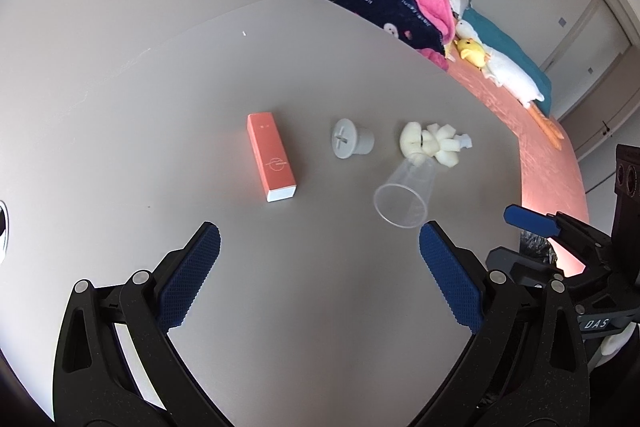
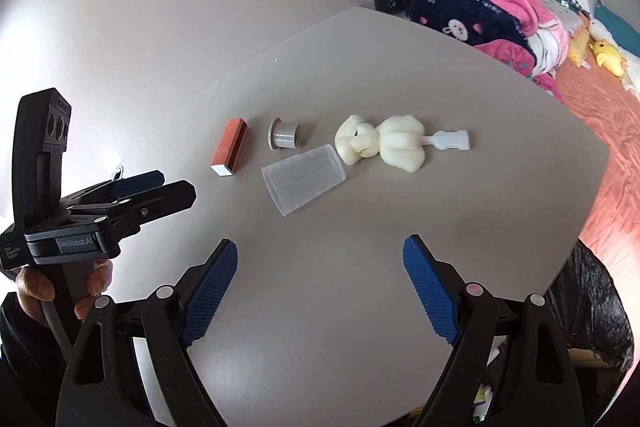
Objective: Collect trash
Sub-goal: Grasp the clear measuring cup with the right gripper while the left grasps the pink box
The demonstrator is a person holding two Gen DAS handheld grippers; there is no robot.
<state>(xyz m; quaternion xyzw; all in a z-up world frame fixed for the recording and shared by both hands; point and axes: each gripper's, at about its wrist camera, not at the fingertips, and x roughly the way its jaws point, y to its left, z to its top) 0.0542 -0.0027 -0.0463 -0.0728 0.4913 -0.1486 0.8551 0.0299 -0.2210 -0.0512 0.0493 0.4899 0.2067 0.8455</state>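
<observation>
Lying mid-bench [image 1: 120, 131], four bits of trash form a row: a tipped clear plastic cup [image 1: 404, 197] with its mouth toward both tools, a cream foam wad [image 1: 430, 143] touching its base, an orange box [image 1: 272, 157] and a grey spool-like cap [image 1: 352, 139] between box and foam. Left hand-held gripper [image 1: 320, 257] and right hand-held gripper [image 2: 320, 269] hover spread wide, empty, short of the cup. A black bag [image 2: 588, 311], probably for rubbish, hangs past the bench's right edge.

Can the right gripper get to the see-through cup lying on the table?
Probably yes. The right gripper is open and empty, and the clear cup lies on its side just ahead, with only bare table between them. The foam wad touches only its far end.
</observation>
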